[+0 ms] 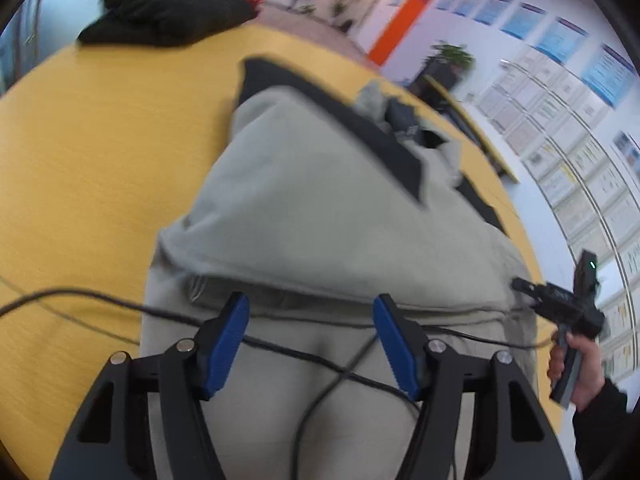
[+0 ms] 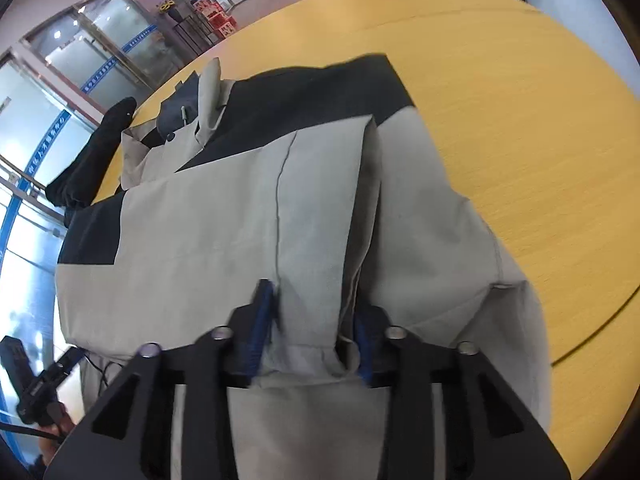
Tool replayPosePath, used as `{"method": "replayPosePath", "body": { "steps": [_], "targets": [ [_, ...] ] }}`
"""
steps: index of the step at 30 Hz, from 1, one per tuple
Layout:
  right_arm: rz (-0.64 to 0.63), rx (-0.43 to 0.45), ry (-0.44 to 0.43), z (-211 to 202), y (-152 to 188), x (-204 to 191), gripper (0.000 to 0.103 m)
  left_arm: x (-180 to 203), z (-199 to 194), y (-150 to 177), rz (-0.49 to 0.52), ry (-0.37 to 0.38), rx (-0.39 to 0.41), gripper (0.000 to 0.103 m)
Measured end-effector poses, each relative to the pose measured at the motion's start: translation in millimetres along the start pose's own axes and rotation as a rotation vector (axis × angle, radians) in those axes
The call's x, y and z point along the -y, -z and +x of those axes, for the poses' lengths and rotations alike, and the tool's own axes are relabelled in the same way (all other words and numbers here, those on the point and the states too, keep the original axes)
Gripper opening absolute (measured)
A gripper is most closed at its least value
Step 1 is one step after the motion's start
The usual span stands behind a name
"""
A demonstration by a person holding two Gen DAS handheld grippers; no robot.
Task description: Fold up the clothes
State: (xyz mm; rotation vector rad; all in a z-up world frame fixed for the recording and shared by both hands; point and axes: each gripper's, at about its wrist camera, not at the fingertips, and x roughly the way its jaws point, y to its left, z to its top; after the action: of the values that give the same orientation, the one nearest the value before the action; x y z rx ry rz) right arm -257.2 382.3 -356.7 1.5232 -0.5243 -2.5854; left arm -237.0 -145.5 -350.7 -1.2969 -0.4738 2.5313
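A beige jacket with black panels (image 1: 320,216) lies partly folded on the yellow table (image 1: 92,152). It also fills the right wrist view (image 2: 224,240). My left gripper (image 1: 312,312) is open and empty, just above the jacket's near folded edge. My right gripper (image 2: 312,312) has a raised fold of beige jacket fabric between its blue pads (image 2: 262,320), with the jaws standing apart around it. In the left wrist view the right gripper's body (image 1: 568,304) shows at the jacket's right edge, held by a hand.
A black garment (image 1: 160,12) lies piled at the far end of the table, also showing in the right wrist view (image 2: 92,152). Black cables (image 1: 280,348) run across the jacket near my left fingers. The table edge (image 1: 520,216) curves close on the right.
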Motion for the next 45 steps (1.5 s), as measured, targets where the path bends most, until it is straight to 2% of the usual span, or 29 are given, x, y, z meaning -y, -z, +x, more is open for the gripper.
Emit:
{"method": "replayPosePath", "body": {
  "steps": [2, 3, 4, 5, 7, 9, 11, 13, 16, 18, 21, 24, 26, 29, 30, 35, 38, 40, 43, 45],
  "targets": [
    [-0.076, 0.076, 0.070, -25, -3, -12, 0.053, 19, -25, -11, 0.102, 0.043, 0.073, 0.071],
    [-0.131, 0.143, 0.107, -41, -3, -23, 0.062, 27, -35, -19, 0.146, 0.050, 0.120, 0.081],
    [-0.186, 0.208, 0.137, -56, -3, -34, 0.066, 32, -41, -28, 0.179, 0.044, 0.156, 0.088],
    [-0.236, 0.259, 0.128, -69, -3, -45, 0.074, 35, -37, -37, 0.198, 0.034, 0.166, 0.095],
    [-0.344, 0.319, 0.041, -79, -2, -71, 0.082, 30, -6, -52, 0.210, 0.005, 0.112, 0.096],
    [-0.427, 0.277, 0.000, -58, -3, -94, 0.083, 11, 37, -55, 0.164, -0.054, 0.004, 0.094],
    [-0.431, 0.187, -0.015, -26, -5, -100, 0.080, -10, 75, -50, 0.110, -0.112, -0.095, 0.084],
    [-0.330, 0.082, -0.044, 9, -7, -79, 0.068, -17, 77, -36, 0.151, -0.112, -0.067, 0.086],
    [-0.256, 0.035, 0.055, 37, -1, -41, 0.060, -21, 73, -29, 0.167, -0.102, -0.056, 0.085],
    [-0.247, 0.052, 0.081, 28, -3, -33, 0.065, -20, 69, -29, 0.182, -0.119, -0.062, 0.085],
    [-0.266, 0.100, 0.114, 8, -4, -32, 0.066, -22, 61, -23, 0.185, -0.119, -0.068, 0.086],
    [-0.367, 0.204, 0.002, -25, 7, -56, 0.081, -25, 53, -16, 0.181, -0.112, -0.073, 0.091],
    [-0.421, 0.192, -0.058, -22, 20, -68, 0.082, -27, 47, -11, 0.178, -0.107, -0.076, 0.091],
    [-0.403, 0.054, -0.024, 11, 29, -64, 0.073, -31, 39, -4, 0.174, -0.099, -0.081, 0.091],
    [-0.375, 0.039, -0.011, 11, 30, -57, 0.062, -32, 37, -2, 0.173, -0.097, -0.083, 0.090],
    [-0.252, 0.110, 0.024, -82, 47, -17, 0.070, -36, -14, 0, 0.149, -0.099, -0.126, 0.087],
    [-0.208, 0.154, 0.063, -149, 59, 9, 0.073, -38, -87, 3, 0.157, -0.086, -0.120, 0.087],
    [-0.215, 0.177, 0.097, -204, 74, 24, 0.083, -45, -135, 8, 0.146, -0.119, -0.117, 0.087],
    [-0.223, 0.165, 0.097, -269, 100, 56, 0.090, -59, -199, 25, 0.089, -0.169, -0.131, 0.091],
    [-0.240, 0.117, 0.077, -286, 122, 73, 0.090, -70, -229, 45, 0.045, -0.189, -0.168, 0.092]
  ]
}}
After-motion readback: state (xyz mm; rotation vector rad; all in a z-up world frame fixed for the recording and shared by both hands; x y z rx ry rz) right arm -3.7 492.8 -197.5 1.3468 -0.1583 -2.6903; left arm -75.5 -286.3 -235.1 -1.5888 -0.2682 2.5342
